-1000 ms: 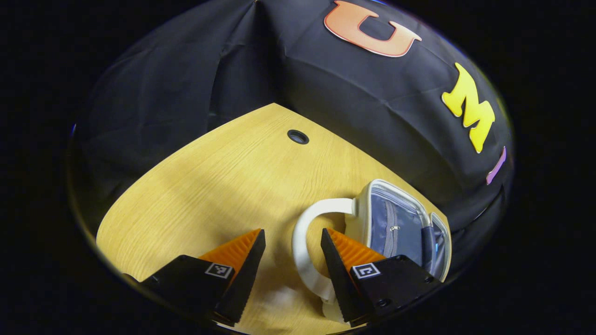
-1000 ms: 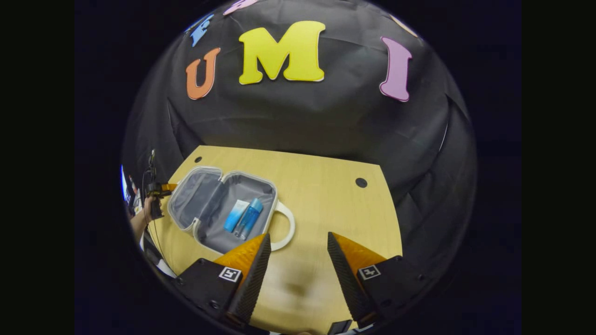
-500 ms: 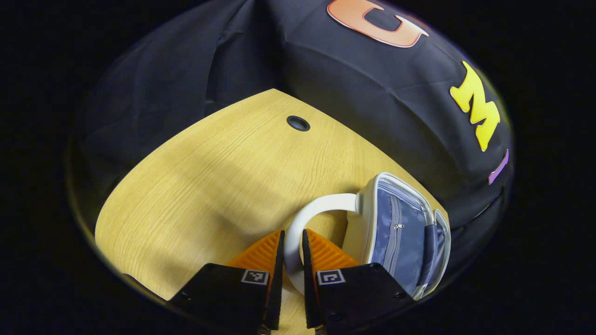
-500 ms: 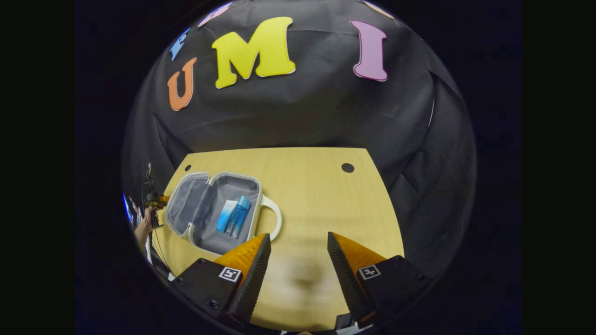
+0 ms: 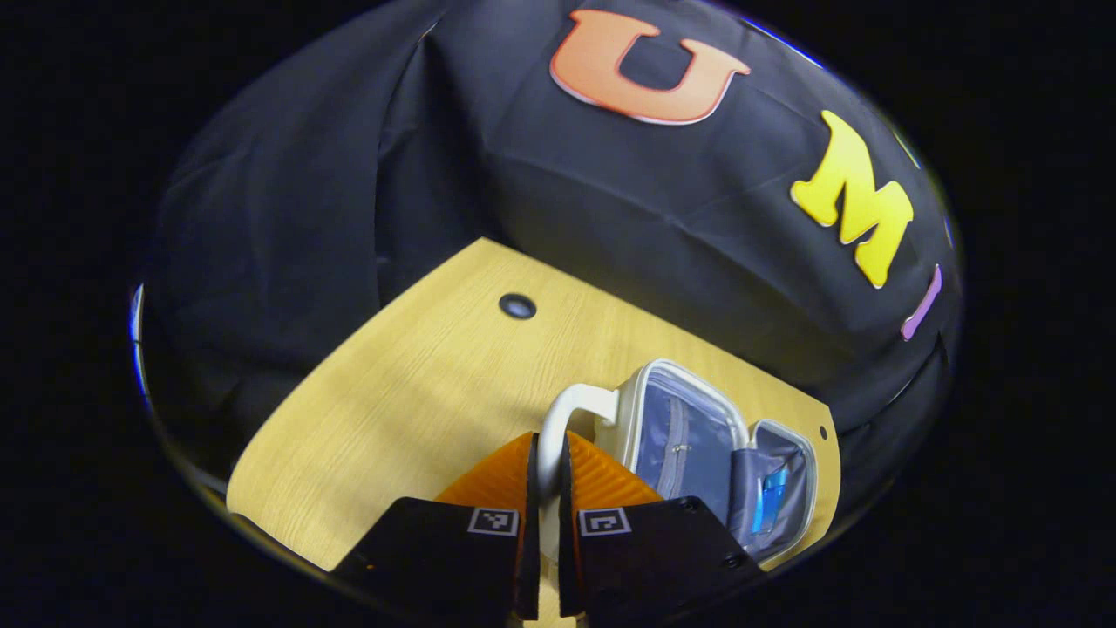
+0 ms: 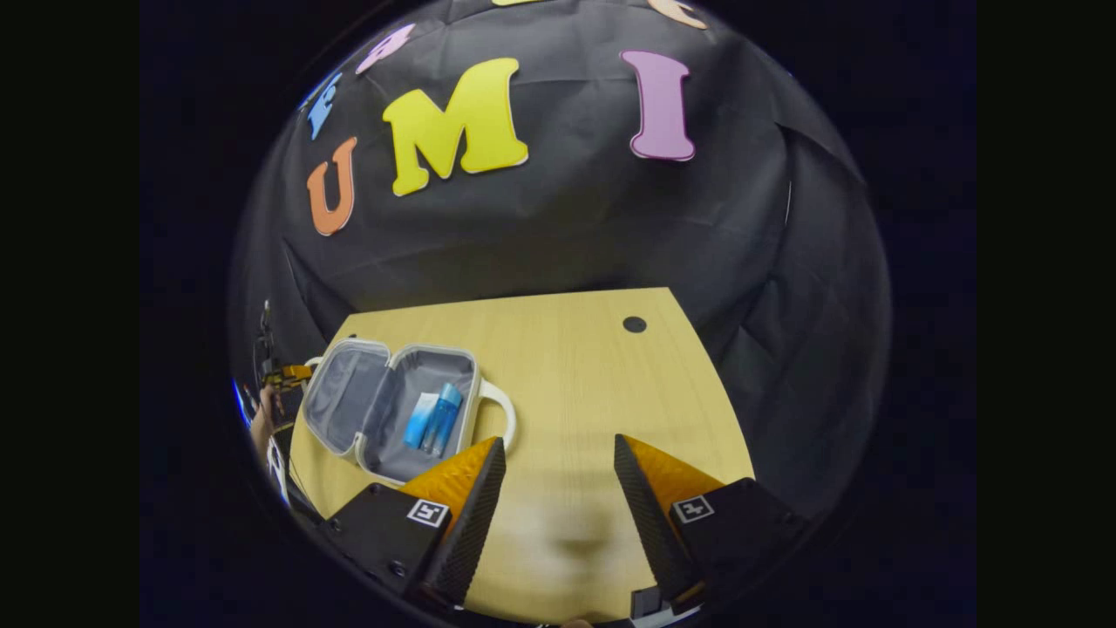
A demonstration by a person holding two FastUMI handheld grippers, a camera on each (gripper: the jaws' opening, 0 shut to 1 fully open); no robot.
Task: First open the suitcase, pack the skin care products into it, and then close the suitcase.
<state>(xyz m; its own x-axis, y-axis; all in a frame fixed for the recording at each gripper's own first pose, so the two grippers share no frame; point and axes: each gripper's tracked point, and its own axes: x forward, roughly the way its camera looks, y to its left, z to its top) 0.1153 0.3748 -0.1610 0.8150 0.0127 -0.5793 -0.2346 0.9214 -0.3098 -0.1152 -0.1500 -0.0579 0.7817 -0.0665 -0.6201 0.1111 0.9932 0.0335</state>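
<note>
One white suitcase (image 6: 384, 410) lies open on the wooden table (image 6: 593, 384), its two halves spread apart. Two blue skin care products (image 6: 433, 420) lie side by side in the half nearer the handle. The left gripper (image 5: 547, 453) is clamped on one white handle (image 5: 558, 419). The right gripper (image 6: 555, 453) hovers with its jaws spread, holding nothing.

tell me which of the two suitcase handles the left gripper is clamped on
The lid half's white handle: the left gripper pinches it. The other handle sits on the half holding the blue skin care products, near the open right gripper.
</note>
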